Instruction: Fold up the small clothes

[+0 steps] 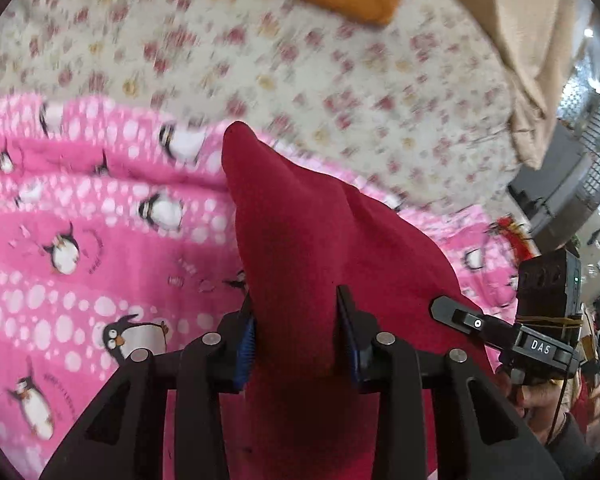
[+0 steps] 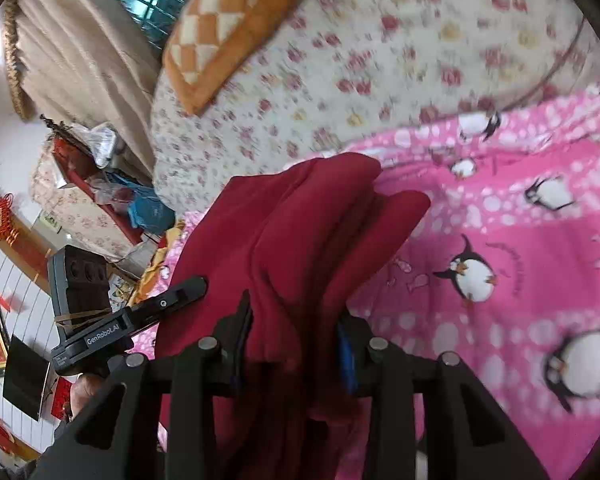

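The dark red, soft knit garment (image 1: 300,240) is pinched in both tongs at once. The left tongs (image 1: 298,344) clamp a bunched fold low in the middle of the left wrist view, and the right tongs (image 2: 296,344) clamp a thicker bundle in the same spot of the right wrist view. From each grip the cloth runs forward and upward in frame, above the pink penguin-print fleece blanket (image 1: 100,200) on the bed. Neither hand is clearly nearer, so the cloth stretched between the two grips is probably the fold line.

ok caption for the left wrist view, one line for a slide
Left gripper clamps a bunched dark red garment above a pink penguin-print blanket, right gripper alongside.
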`<action>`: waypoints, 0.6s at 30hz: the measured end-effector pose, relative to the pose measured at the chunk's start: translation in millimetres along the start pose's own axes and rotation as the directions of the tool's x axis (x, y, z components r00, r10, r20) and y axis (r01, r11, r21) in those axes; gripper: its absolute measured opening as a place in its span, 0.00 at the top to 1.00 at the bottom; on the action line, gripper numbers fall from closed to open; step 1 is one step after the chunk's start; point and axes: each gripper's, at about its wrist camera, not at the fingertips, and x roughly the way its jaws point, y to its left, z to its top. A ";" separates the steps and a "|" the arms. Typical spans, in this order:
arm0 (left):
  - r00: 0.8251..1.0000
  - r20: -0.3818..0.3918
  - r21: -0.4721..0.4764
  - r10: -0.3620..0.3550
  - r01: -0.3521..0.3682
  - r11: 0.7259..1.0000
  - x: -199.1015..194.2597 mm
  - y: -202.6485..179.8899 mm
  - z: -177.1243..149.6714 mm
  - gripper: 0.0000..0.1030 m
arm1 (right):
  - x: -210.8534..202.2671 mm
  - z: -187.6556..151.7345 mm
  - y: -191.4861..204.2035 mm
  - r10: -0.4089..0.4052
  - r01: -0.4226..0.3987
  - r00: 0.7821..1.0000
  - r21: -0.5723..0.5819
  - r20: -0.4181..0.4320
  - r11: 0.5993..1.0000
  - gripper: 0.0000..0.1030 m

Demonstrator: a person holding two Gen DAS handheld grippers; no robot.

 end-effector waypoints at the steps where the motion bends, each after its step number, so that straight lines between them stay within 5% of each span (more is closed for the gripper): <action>1: 1.000 -0.021 -0.004 0.010 -0.010 1.000 11.9 4.9 -2.9 0.84 | 10.8 -3.1 -10.5 -0.013 0.013 1.000 0.017 -0.020 1.000 0.65; 3: 0.998 -0.040 -0.008 0.040 -0.041 0.999 30.0 13.0 -14.4 0.74 | 26.8 -14.9 -33.1 -0.030 0.033 0.998 0.047 -0.053 0.998 0.58; 5: 0.998 -0.024 -0.018 0.053 -0.053 0.998 30.6 15.1 -18.2 0.65 | 23.7 -15.2 -40.5 0.037 -0.034 0.999 0.097 -0.031 0.995 0.57; 9: 0.990 -0.009 -0.023 0.141 -0.141 0.990 32.1 15.2 -23.0 0.40 | 29.1 -17.9 -29.8 0.000 0.002 0.999 0.046 -0.050 0.999 0.49; 18: 0.995 -0.021 -0.100 0.093 -0.095 0.990 33.2 31.9 -25.7 0.30 | 29.7 -18.1 -24.9 -0.029 0.031 0.996 0.013 -0.088 0.999 0.39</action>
